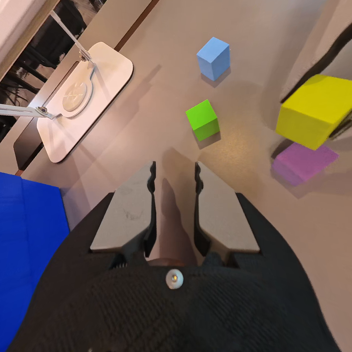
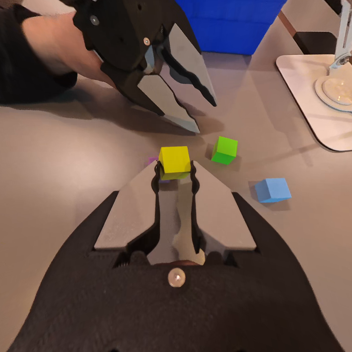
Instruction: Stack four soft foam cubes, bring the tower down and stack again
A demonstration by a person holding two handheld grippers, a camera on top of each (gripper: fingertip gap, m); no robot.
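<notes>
The right gripper (image 2: 174, 165) clamps its fingers on the yellow cube (image 2: 174, 159), held above the purple cube (image 1: 304, 163). The left gripper (image 1: 175, 167) hovers, fingers apart, near the green cube (image 1: 202, 120) on the desk (image 1: 190, 22).

open: bare table (image 1: 219, 219) ahead of left gripper (image 1: 175, 167) | blocks: green cube (image 1: 202, 120), blue cube (image 1: 213, 58) apart, gap between | right: yellow cube (image 1: 312, 112) above purple cube (image 1: 302, 163) | left: lamp base (image 1: 106, 76), blue bin (image 1: 28, 238)
</notes>
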